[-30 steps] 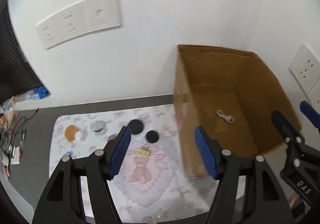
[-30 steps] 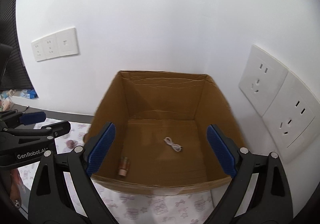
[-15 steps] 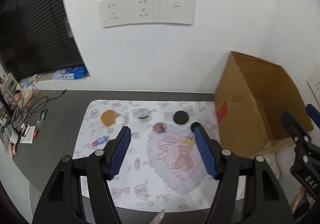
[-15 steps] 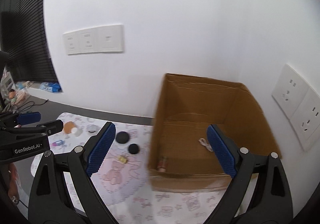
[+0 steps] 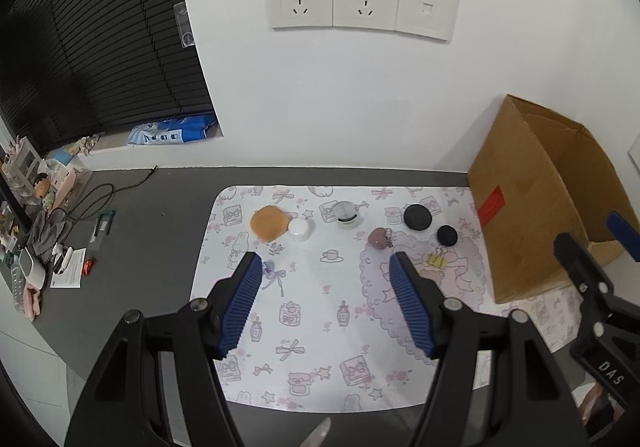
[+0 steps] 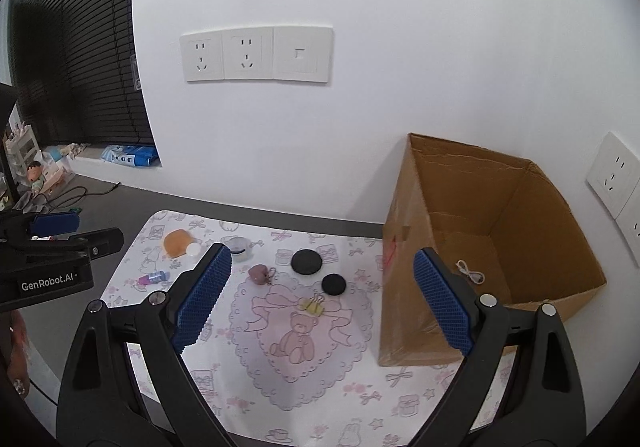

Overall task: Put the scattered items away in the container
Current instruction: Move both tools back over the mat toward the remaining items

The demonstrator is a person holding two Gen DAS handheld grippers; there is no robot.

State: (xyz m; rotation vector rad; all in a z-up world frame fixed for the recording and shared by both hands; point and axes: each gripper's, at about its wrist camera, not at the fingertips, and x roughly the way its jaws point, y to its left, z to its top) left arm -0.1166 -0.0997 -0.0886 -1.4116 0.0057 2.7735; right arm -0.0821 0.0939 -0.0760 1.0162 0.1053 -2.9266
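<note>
An open cardboard box [image 6: 500, 247] stands at the mat's right end, a white cable [image 6: 471, 273] on its floor. Scattered on the patterned mat [image 5: 320, 311]: an orange pad [image 5: 269, 223], a white cap [image 5: 300, 229], a small clear jar [image 5: 346, 212], a pink keychain charm [image 5: 378, 238], two black discs [image 5: 417, 216] [image 5: 447, 235], a yellow binder clip [image 5: 438, 260] and a small purple tube [image 6: 152, 278]. My left gripper [image 5: 325, 267] is open and empty above the mat's middle. My right gripper [image 6: 320, 259] is open and empty, above the mat near the box.
The mat lies on a dark grey desk [image 5: 152, 231] against a white wall with sockets [image 5: 360, 5]. Clutter, cables and papers [image 5: 60, 247] sit at the desk's left. Black blinds [image 5: 100, 39] hang at the left.
Both grippers have swung left, away from the box and back over the mat. The scattered items are now central in both views. Both stay open.
</note>
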